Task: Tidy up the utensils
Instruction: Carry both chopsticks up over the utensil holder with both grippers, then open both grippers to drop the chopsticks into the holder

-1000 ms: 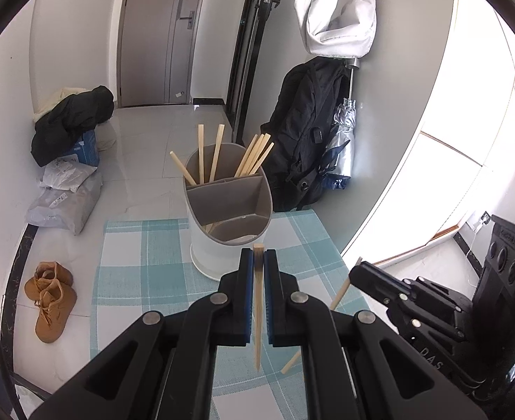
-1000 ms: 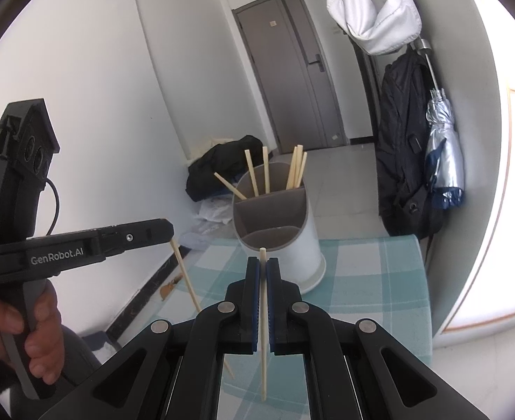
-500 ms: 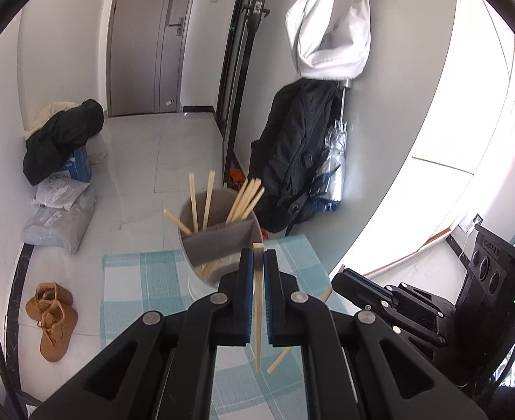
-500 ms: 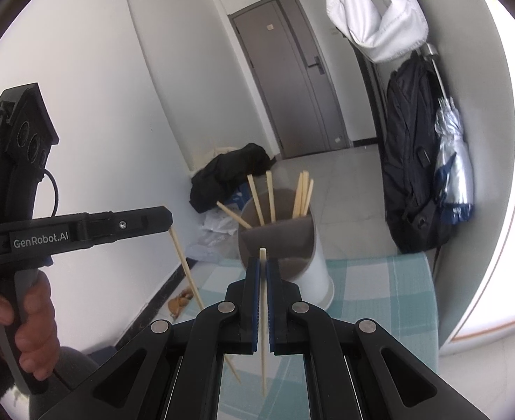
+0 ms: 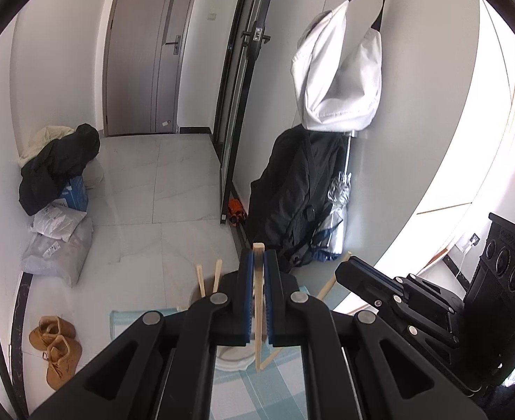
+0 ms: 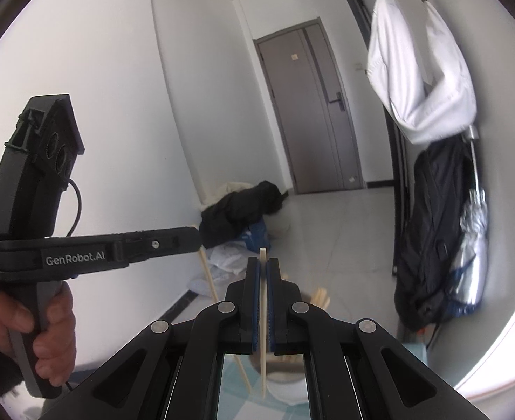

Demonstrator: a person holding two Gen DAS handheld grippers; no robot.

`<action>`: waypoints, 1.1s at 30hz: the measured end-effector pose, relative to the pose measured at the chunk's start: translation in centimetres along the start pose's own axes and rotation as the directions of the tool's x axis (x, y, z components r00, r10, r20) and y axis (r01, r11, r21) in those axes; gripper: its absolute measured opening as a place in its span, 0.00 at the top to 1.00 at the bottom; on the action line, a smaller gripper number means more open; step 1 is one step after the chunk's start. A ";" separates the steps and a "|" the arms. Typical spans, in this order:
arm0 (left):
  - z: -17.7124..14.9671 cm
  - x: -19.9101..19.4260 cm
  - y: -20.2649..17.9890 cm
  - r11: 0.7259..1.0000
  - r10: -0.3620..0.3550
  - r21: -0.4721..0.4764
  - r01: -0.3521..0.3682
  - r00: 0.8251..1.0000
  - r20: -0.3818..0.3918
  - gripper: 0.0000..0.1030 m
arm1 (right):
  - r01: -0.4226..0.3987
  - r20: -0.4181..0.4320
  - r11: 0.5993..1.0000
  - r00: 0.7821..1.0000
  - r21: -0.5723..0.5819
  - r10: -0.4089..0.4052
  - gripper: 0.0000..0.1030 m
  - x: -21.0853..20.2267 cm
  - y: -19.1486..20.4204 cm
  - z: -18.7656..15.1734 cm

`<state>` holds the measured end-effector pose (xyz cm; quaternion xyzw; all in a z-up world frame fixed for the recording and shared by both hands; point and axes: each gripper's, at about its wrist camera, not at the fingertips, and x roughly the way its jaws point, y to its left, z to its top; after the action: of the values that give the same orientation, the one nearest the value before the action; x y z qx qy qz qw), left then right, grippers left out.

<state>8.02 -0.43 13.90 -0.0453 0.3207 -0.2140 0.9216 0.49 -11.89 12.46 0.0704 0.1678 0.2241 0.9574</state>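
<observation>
Chopstick (image 5: 258,301) upright, clamped between left tongs (image 5: 257,262)

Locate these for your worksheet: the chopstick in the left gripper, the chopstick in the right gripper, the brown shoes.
Left chopstick (image 5: 258,280), left wrist view, mid-shaft.
Right chopstick (image 6: 263,301), right wrist view, mid-shaft.
Brown shoes (image 5: 56,348), left wrist view, the nearer shoe's upper.

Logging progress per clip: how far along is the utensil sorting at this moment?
Partly done. Several chopsticks already stand in the holder on the checked cloth. In hand: the left tool is shut on one chopstick, the right tool on another chopstick, both raised above the holder. Left: dropping these two in; no loose ones show, but much of the cloth is hidden.
</observation>
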 end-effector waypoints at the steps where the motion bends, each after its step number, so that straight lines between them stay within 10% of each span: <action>1: 0.4 0.0 0.1 1.000 -0.001 -0.003 0.001 1.000 0.003 0.98 | -0.003 0.004 1.000 1.000 -0.002 0.003 0.97 0.3 0.0 0.6; 14: 4.1 1.6 2.8 0.997 0.072 0.027 -0.074 0.994 0.083 0.98 | 0.008 0.059 1.000 0.998 -0.024 -0.007 0.97 4.5 -2.2 5.7; 33: 0.0 6.9 5.2 0.997 0.059 0.045 -0.060 0.998 0.033 0.98 | 0.026 -0.034 0.998 0.999 0.055 -0.024 0.97 10.5 -5.1 1.0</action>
<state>14.76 1.38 8.80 -0.0178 0.3020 -0.1931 0.9334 11.73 -11.76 9.29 0.0911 0.1906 0.2085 0.9549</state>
